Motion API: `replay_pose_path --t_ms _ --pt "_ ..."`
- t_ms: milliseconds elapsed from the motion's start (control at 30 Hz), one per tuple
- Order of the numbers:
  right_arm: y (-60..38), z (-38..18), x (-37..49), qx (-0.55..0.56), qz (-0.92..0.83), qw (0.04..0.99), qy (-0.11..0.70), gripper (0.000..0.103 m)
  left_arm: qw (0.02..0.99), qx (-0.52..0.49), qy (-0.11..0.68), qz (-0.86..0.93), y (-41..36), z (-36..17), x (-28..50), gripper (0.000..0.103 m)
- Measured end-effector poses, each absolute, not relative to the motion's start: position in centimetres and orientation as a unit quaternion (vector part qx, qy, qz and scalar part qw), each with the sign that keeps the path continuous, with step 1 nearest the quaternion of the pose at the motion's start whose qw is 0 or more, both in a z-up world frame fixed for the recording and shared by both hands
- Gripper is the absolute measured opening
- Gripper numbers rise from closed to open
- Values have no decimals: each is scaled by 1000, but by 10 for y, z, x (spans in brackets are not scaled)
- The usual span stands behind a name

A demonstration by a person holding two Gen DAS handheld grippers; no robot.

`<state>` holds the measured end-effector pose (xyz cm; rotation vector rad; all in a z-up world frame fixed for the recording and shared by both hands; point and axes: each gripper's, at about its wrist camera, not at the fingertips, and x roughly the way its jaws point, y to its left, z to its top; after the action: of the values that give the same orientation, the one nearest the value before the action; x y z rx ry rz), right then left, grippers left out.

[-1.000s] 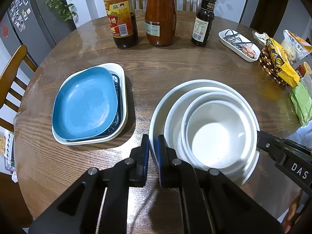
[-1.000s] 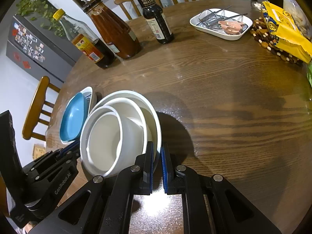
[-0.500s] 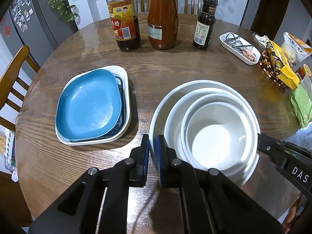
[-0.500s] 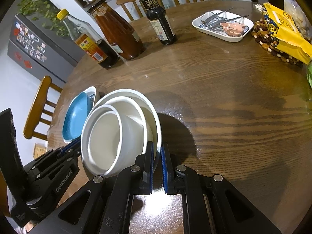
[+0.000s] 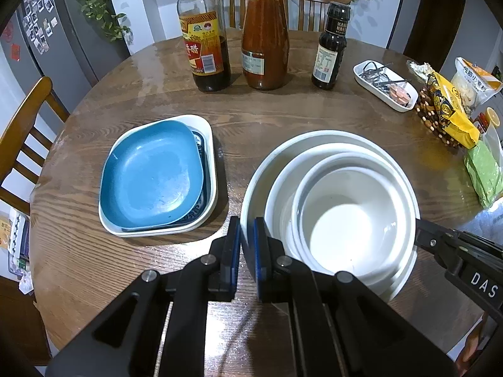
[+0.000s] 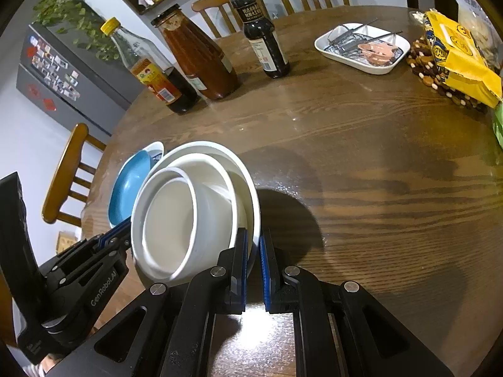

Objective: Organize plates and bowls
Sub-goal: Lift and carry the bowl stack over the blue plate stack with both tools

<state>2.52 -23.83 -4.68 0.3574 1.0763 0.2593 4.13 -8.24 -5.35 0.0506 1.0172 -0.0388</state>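
I am holding the nested white bowls, lower right of the left view, by the outermost rim: left tool and right tool are each pinching it, nearly closed. The risk I am weighing: uneven lifting is tilting the stack, letting the inner bowls slide toward the blue plate stack. The bowls' undersides and desk contact are staying hidden.

right claw | pinches rim | outermost white bowl
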Motion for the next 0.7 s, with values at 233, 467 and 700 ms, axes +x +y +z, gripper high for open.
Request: replay_pose_path --t_ms 233,467,700 --pt "-233 -40 25 165 126 838 504 12 877 23 480 -14 -79 -47 39 4" --pt "-228 -34 24 163 131 841 499 12 882 20 471 -9 -74 -41 38 4" --pt "-220 -29 25 159 137 843 495 12 886 17 464 -2 -66 -36 37 4"
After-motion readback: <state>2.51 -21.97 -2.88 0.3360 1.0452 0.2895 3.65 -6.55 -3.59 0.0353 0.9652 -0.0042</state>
